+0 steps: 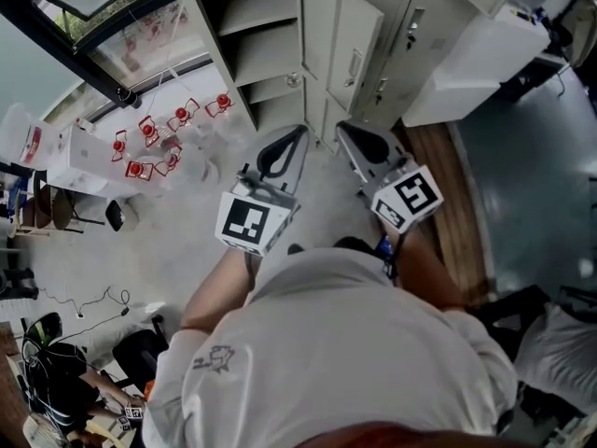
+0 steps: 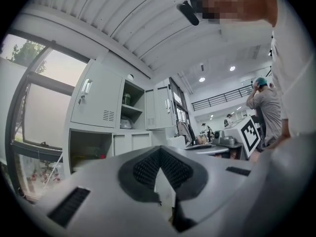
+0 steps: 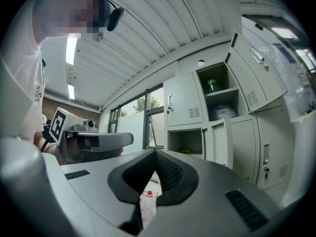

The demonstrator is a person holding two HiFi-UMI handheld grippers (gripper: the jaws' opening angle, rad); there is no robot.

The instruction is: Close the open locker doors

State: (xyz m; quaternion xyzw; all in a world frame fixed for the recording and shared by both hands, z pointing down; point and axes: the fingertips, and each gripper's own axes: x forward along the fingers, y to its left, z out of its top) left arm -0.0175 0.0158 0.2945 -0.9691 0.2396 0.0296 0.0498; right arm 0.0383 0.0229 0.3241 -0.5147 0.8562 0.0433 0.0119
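A bank of grey lockers (image 1: 350,35) stands ahead of me. In the right gripper view an upper compartment (image 3: 219,100) is open with its door (image 3: 256,78) swung wide, and a lower compartment (image 3: 185,142) is open with its door (image 3: 223,144) ajar. From the left gripper view I see the same open upper shelf (image 2: 132,110) and lower opening (image 2: 89,149). Both grippers point level at the lockers, still short of them. My left gripper (image 1: 300,131) has its jaws together with nothing held, tips meeting (image 2: 160,151). My right gripper (image 1: 343,127) is shut and empty (image 3: 154,152).
Several small red-and-white objects (image 1: 154,138) lie on the floor at the left by the window (image 2: 34,107). A white cabinet (image 1: 476,63) stands right of the lockers. A person (image 2: 264,100) stands far off in the room. Chairs and cables sit at lower left (image 1: 56,343).
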